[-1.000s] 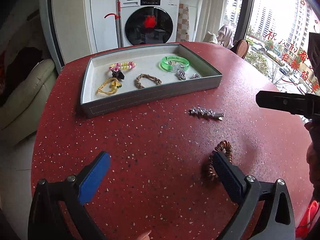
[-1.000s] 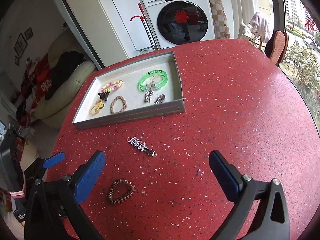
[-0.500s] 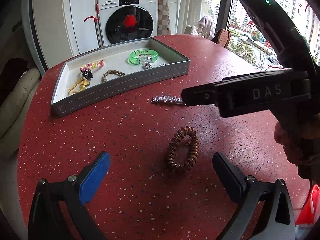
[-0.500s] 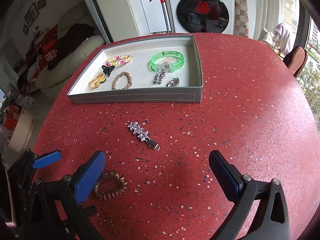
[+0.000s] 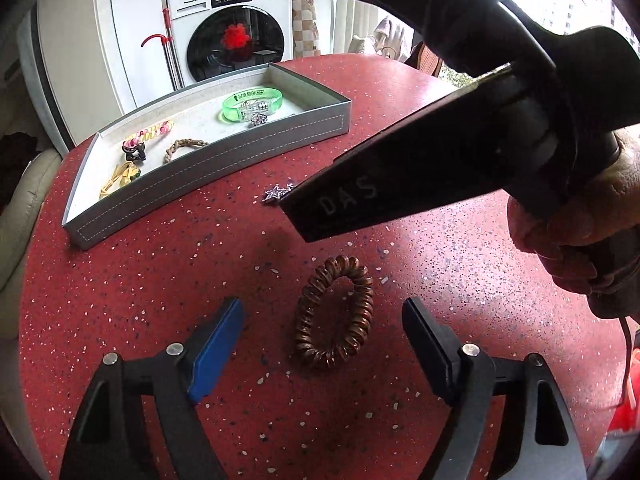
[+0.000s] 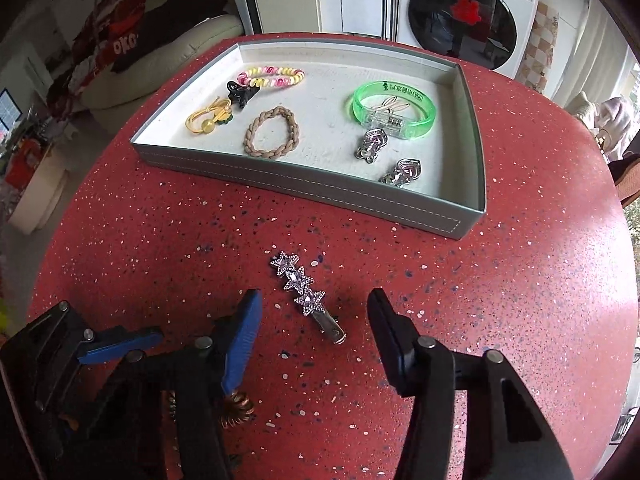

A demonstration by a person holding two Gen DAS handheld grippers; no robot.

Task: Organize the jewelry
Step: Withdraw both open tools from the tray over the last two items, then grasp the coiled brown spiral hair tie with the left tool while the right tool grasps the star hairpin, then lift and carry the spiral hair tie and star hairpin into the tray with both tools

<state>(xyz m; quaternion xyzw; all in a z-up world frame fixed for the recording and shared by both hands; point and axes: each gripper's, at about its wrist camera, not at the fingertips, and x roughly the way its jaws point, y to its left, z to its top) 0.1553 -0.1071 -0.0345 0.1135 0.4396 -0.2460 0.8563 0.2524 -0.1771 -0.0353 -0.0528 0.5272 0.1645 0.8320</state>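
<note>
On the red speckled worktop (image 6: 520, 280), the left tool (image 5: 322, 328) sits low with its jaws apart on either side of a brown spiral hair tie (image 5: 334, 312), which lies flat between them and touches neither finger. The right tool (image 6: 314, 320) is likewise spread wide, straddling a silver star hair clip (image 6: 306, 294) that lies at a slant on the worktop, its plain metal end nearest the camera. Beyond both, the grey tray (image 6: 320, 190) holds a green bangle (image 6: 394, 110), two silver clips, a braided tan tie (image 6: 272, 132), a yellow tie, a black claw clip and a pastel spiral tie (all lying loose on its pale lining). A washing machine (image 5: 236, 36) stands behind the worktop.
</note>
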